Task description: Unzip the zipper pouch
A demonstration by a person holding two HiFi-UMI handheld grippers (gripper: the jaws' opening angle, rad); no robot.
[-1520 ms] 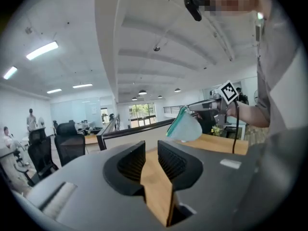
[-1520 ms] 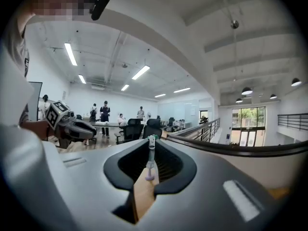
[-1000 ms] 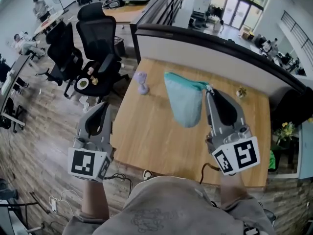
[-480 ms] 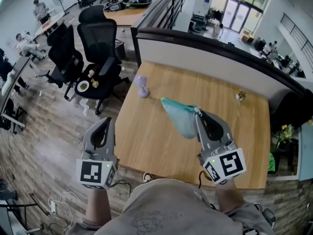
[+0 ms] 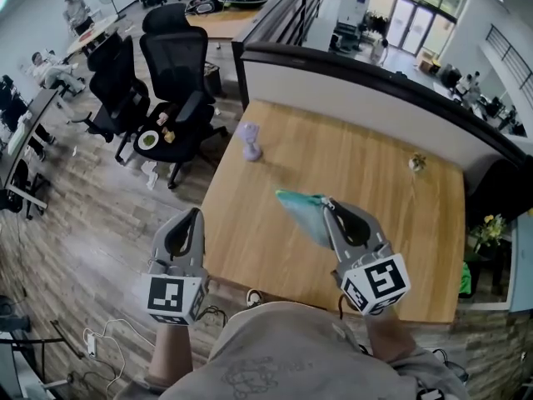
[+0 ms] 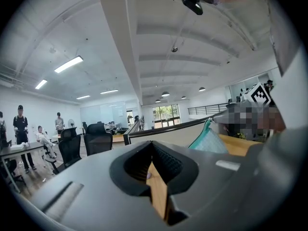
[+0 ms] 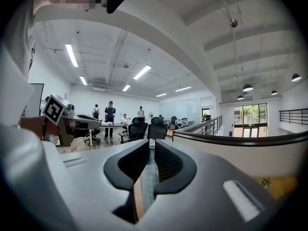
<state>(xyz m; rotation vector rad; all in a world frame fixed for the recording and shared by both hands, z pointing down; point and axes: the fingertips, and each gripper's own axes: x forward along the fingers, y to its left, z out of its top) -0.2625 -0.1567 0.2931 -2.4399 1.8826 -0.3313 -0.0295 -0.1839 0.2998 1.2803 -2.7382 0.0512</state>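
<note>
The pouch (image 5: pixel 301 212) hangs from the right gripper (image 5: pixel 329 207), whose jaws are pinched narrow on one end of it; the right gripper view shows a strip of pale teal cloth caught between the pads. From that pinched end the pouch's long axis runs out to the left and a little away from the person, above the near part of the table (image 5: pixel 366 173). Whether its lower side rests on the wood cannot be told.

The left gripper (image 5: pixel 196 213) is closed tight with nothing in it; its own view shows only bare wood through the slit between the jaws. It hangs beyond the table's left edge, over the floor, well apart from the pouch. The pouch's free end points toward it, so the coming move likely turns on this hand crossing rightward to that end.

No view shows the zipper pull clearly, nor whether the pouch is open or holds anything. A small purple ornament (image 5: pixel 248 140) stands further back on the table, clear of both grippers.
</note>
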